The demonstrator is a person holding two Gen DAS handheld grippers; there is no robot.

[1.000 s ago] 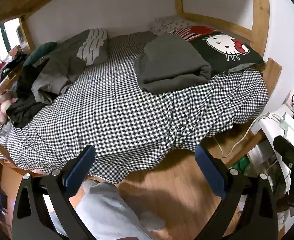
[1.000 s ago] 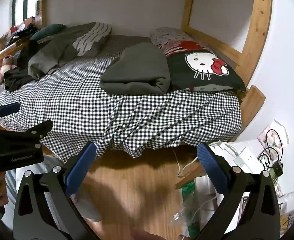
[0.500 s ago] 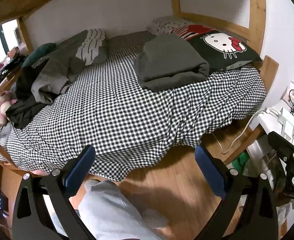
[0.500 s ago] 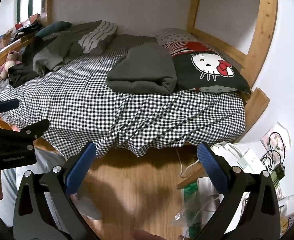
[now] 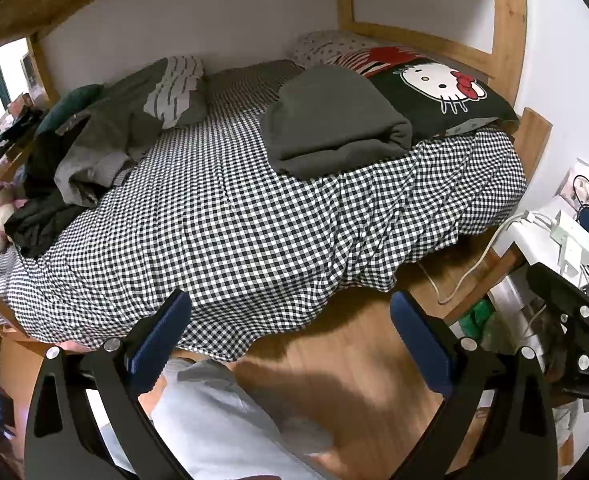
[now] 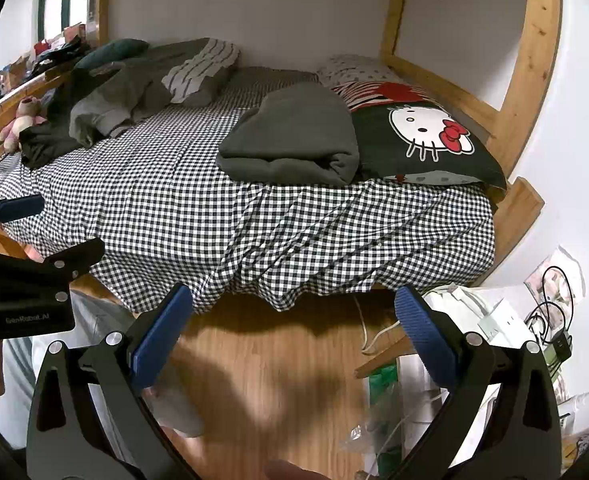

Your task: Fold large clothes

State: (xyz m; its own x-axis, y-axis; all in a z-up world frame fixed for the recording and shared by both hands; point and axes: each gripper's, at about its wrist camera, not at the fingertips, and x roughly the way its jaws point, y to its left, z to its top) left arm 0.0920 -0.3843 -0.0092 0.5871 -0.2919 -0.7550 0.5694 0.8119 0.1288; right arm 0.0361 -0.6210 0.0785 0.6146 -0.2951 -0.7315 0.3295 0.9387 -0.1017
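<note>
A folded dark grey garment [image 5: 334,120] [image 6: 294,136] lies on the checkered bed [image 5: 234,232] [image 6: 166,196] against a Hello Kitty pillow [image 5: 442,92] [image 6: 426,136]. A heap of unfolded grey and black clothes [image 5: 86,152] [image 6: 106,108] lies at the bed's far left. My left gripper [image 5: 290,340] is open and empty, held off the bed's near edge above the floor. My right gripper [image 6: 292,328] is open and empty, also off the near edge. The left gripper's body shows at the left of the right wrist view [image 6: 26,280].
A wooden bunk frame [image 5: 510,40] [image 6: 534,64] surrounds the bed. A white power strip with cables [image 5: 566,236] [image 6: 506,320] sits on a white unit at the right. Wooden floor [image 5: 354,360] [image 6: 274,360] lies below. A pink plush toy [image 6: 18,120] sits at the left rail.
Both grippers have drifted slightly, the bed shifting a little in both views. Both stay open and empty; the clothes have not moved.
</note>
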